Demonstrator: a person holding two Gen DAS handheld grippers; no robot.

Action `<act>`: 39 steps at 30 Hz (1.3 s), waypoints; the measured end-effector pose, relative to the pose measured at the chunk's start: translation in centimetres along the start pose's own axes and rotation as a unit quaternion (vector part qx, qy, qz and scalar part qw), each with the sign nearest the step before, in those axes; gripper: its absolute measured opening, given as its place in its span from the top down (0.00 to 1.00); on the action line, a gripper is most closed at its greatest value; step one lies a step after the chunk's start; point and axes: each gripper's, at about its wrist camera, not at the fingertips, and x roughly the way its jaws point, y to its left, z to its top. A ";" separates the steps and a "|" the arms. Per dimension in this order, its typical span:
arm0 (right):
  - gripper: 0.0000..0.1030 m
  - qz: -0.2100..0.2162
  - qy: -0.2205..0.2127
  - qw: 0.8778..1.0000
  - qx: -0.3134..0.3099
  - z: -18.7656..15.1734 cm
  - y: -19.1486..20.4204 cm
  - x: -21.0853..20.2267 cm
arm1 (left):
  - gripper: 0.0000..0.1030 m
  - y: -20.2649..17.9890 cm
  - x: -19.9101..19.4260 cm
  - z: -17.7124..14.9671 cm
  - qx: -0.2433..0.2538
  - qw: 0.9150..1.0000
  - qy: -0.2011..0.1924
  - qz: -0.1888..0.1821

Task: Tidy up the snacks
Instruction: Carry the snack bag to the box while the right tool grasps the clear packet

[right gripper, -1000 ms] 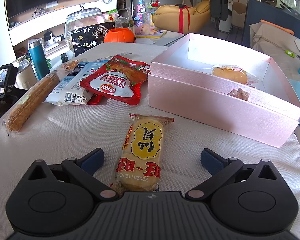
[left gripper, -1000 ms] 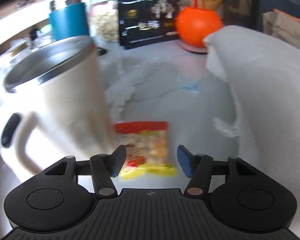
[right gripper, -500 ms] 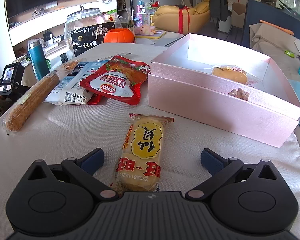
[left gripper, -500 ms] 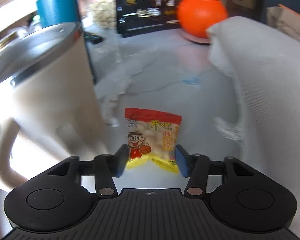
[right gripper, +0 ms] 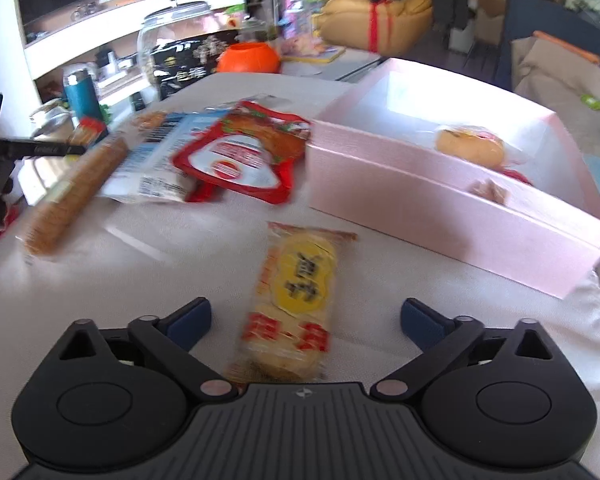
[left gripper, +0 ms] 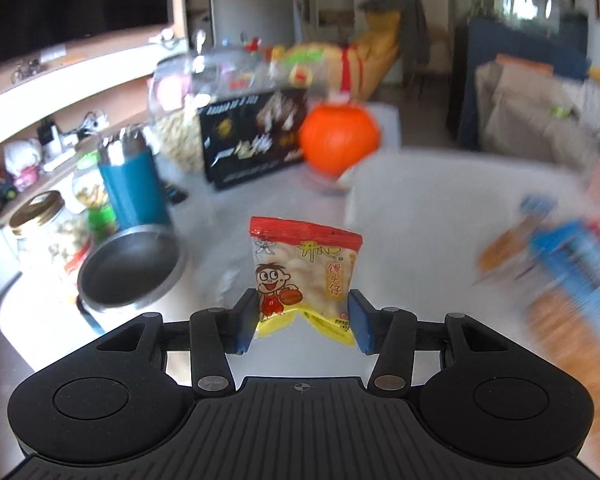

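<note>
Now the left gripper [left gripper: 302, 322] has the small snack packet [left gripper: 303, 276] clamped between its jaws and has lifted it clear of the desk [left gripper: 420, 216], where a second ago it lay beside the white mug; one snack looks ready to carry to the pink box [right gripper: 452, 200]. The right gripper [right gripper: 306, 320], jaws apart and closing, has the rice cracker pack [right gripper: 292, 300] lying between them, untouched on the cloth. Blur smears the packets at the left view's right edge; the box's far compartment is only partly visible.
</note>
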 end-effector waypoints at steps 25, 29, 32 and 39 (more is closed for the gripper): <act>0.41 0.036 0.073 0.994 -0.071 18.8 17.4 16.6 | 0.49 -0.1 -5.0 -4.9 -0.171 0.979 0.018 -0.110; 0.46 0.032 0.052 0.995 -0.085 18.5 16.5 14.1 | 0.49 -1.1 -5.0 -4.5 -0.170 0.976 0.013 -0.133; 0.46 0.042 0.039 0.996 -0.064 18.7 14.2 11.4 | 0.49 -2.5 -6.0 -4.2 -0.157 0.976 0.005 -0.152; 0.47 0.018 -0.021 0.999 -0.035 17.2 8.5 3.4 | 0.49 -7.7 -7.1 -3.1 -0.109 0.971 0.009 -0.211</act>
